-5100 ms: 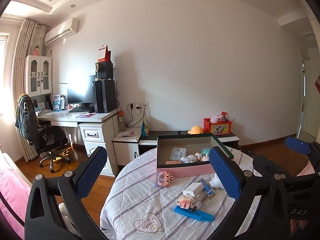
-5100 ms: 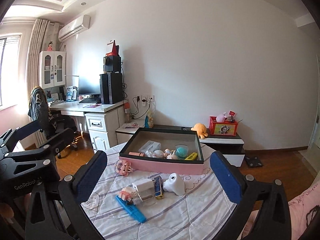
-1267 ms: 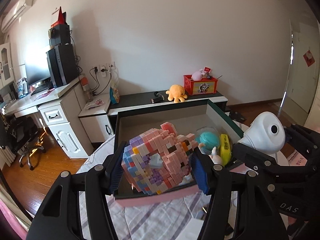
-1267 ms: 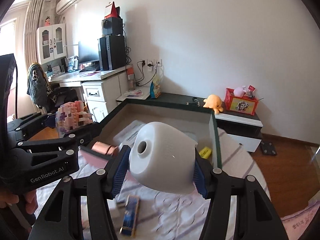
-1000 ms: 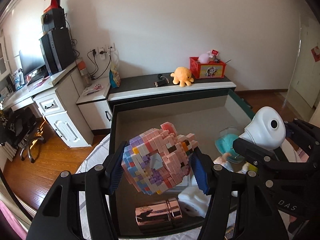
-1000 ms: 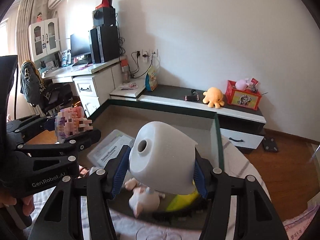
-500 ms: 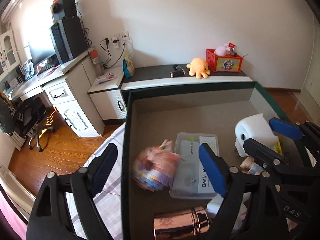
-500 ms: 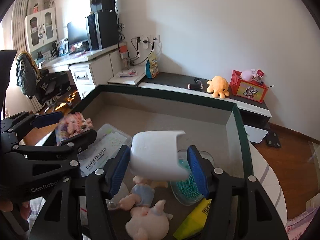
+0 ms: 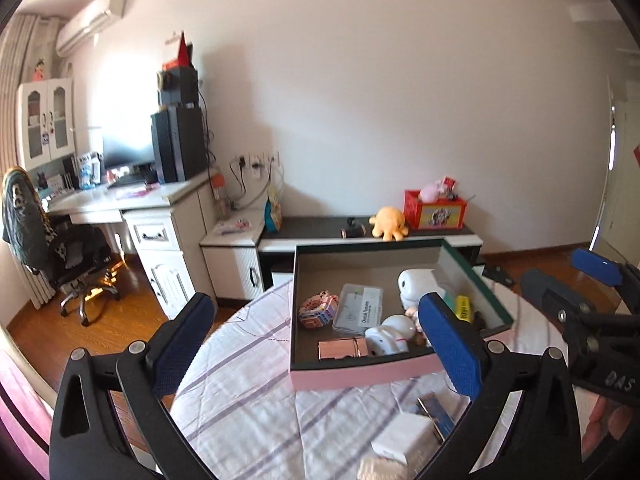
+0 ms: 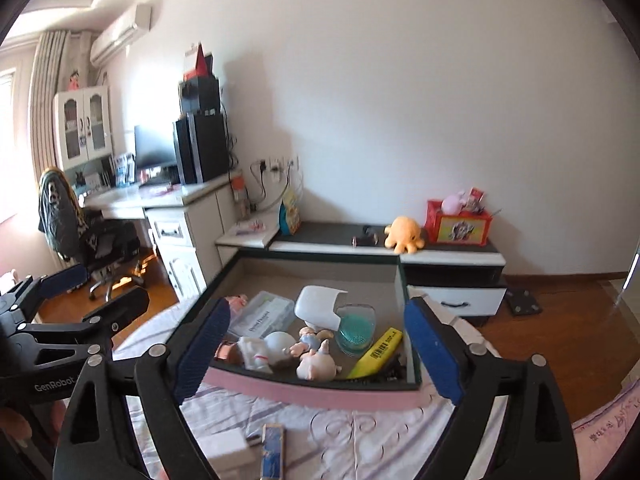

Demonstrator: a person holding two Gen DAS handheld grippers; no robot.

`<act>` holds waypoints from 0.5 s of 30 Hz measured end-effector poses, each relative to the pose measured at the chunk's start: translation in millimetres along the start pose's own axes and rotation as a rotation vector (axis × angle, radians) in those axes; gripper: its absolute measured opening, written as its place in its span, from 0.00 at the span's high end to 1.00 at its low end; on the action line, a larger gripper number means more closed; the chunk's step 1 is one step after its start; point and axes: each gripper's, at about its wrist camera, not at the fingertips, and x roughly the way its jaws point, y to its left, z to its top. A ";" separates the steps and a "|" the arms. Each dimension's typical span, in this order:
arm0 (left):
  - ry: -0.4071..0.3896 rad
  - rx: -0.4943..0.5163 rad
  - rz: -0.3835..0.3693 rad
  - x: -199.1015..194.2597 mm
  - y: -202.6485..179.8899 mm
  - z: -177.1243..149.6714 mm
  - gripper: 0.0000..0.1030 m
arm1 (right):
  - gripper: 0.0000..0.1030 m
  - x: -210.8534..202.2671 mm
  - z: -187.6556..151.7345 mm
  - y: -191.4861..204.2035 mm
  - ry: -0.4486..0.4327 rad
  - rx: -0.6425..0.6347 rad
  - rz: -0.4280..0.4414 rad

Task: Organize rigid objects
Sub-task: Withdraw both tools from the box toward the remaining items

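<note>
From the left wrist camera, the left gripper (image 9: 320, 344) is held up over the striped white bed cover (image 9: 256, 392), tipped a little down, with its blue jaws wide apart and nothing between them. The pink box with a dark green rim (image 9: 360, 374) sits between the jaws, closer to the right one. Inside it, toward the left jaw, lies the pink and purple block toy (image 9: 318, 310), and toward the right jaw stands the white round plastic toy with a dark hole (image 9: 416, 286). Only this view shows the shiny rose-gold tube (image 9: 342, 348) in the box and the white square charger (image 9: 404, 440) on the cover below the right jaw. The right gripper (image 9: 592, 292) shows at the far right. From the right wrist camera, the right gripper (image 10: 320, 352) is low and near the box (image 10: 320, 394), jaws wide apart and holding nothing. The white toy (image 10: 320, 306) lies between the jaws, a bit farther off. This view alone shows the teal brush in a clear cup (image 10: 356, 330), the yellow marker pen (image 10: 378, 348) toward the right jaw, and the small pink pig figure (image 10: 316, 366).
</note>
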 end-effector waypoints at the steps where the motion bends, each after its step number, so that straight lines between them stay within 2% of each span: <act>1: -0.022 -0.001 0.000 -15.9 -0.6 -1.7 0.00 | 0.00 -17.5 -1.9 3.3 -0.027 0.000 -0.008; 7: -0.123 -0.019 0.007 -99.0 1.0 -9.8 0.00 | 0.00 -101.6 -13.8 22.7 -0.132 -0.023 -0.048; 11: -0.169 -0.024 -0.005 -141.9 2.8 -14.9 0.00 | 0.00 -142.6 -19.0 32.6 -0.175 -0.020 -0.031; 15: -0.227 0.014 0.040 -176.6 -1.3 -18.3 0.00 | 0.00 -172.3 -20.8 45.7 -0.212 -0.036 -0.047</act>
